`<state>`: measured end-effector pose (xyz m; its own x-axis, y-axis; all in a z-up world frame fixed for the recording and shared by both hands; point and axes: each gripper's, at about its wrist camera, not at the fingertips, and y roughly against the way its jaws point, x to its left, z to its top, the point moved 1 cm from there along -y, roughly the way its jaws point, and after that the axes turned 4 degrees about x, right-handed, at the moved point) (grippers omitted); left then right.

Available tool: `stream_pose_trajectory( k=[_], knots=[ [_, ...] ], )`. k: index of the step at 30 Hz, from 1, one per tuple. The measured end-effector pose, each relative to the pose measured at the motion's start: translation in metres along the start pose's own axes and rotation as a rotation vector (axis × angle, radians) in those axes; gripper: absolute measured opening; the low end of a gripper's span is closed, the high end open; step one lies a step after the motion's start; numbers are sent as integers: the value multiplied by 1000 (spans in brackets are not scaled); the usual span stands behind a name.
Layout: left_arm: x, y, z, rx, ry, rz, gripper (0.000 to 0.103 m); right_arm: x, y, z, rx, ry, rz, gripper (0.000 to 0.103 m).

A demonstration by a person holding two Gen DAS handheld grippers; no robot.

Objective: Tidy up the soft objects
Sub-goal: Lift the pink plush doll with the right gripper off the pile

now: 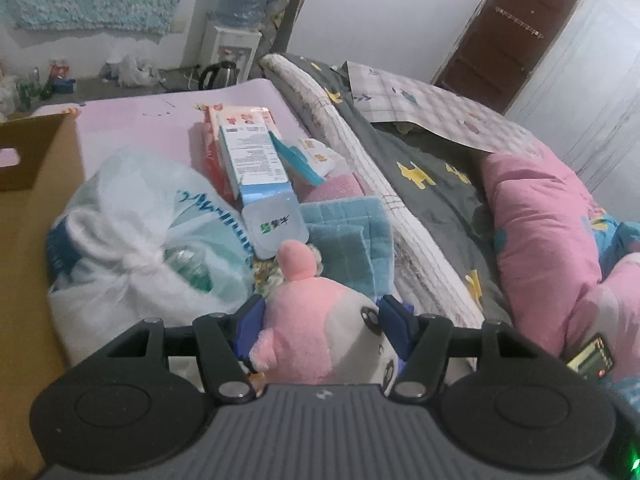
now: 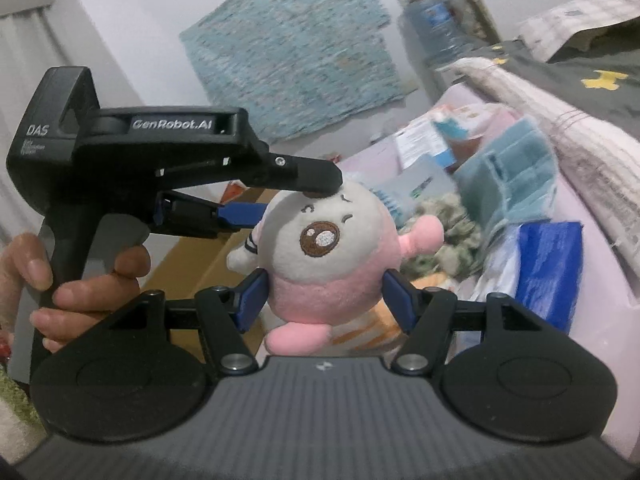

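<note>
A round pink-and-white plush toy (image 2: 324, 248) hangs in the air between both grippers. My right gripper (image 2: 324, 296) is shut on its pink lower body, a blue pad pressing each side. My left gripper (image 2: 296, 200) comes in from the left, held by a hand (image 2: 80, 288), and is shut on the toy's white head. In the left wrist view the plush toy (image 1: 320, 332) fills the gap of the left gripper (image 1: 324, 312), with both blue pads against it. An open cardboard box (image 1: 36, 200) stands at the left, and shows as the box (image 2: 208, 264) behind the toy.
On the pink sheet (image 1: 140, 116) lie a tied white plastic bag (image 1: 144, 236), folded blue towels (image 1: 348, 236), cartons (image 1: 248, 152) and a blue pack (image 2: 548, 268). A grey quilt (image 1: 424, 160) and pink pillow (image 1: 544, 216) lie to the right. A water dispenser (image 1: 236, 44) and kettle (image 1: 218, 74) stand behind.
</note>
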<state>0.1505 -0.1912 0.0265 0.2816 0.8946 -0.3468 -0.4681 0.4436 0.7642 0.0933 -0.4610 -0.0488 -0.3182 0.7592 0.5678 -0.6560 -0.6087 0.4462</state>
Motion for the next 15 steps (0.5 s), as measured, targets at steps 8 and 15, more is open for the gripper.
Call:
stream_pose_trajectory(
  k=[8,15],
  knots=[
    [23,2,-49,26,66,30,64,10,0,-34,140,30,40,63],
    [41,-20,-74,98,99,79,60,-1,-21,-57,261,14,45,63]
  ],
)
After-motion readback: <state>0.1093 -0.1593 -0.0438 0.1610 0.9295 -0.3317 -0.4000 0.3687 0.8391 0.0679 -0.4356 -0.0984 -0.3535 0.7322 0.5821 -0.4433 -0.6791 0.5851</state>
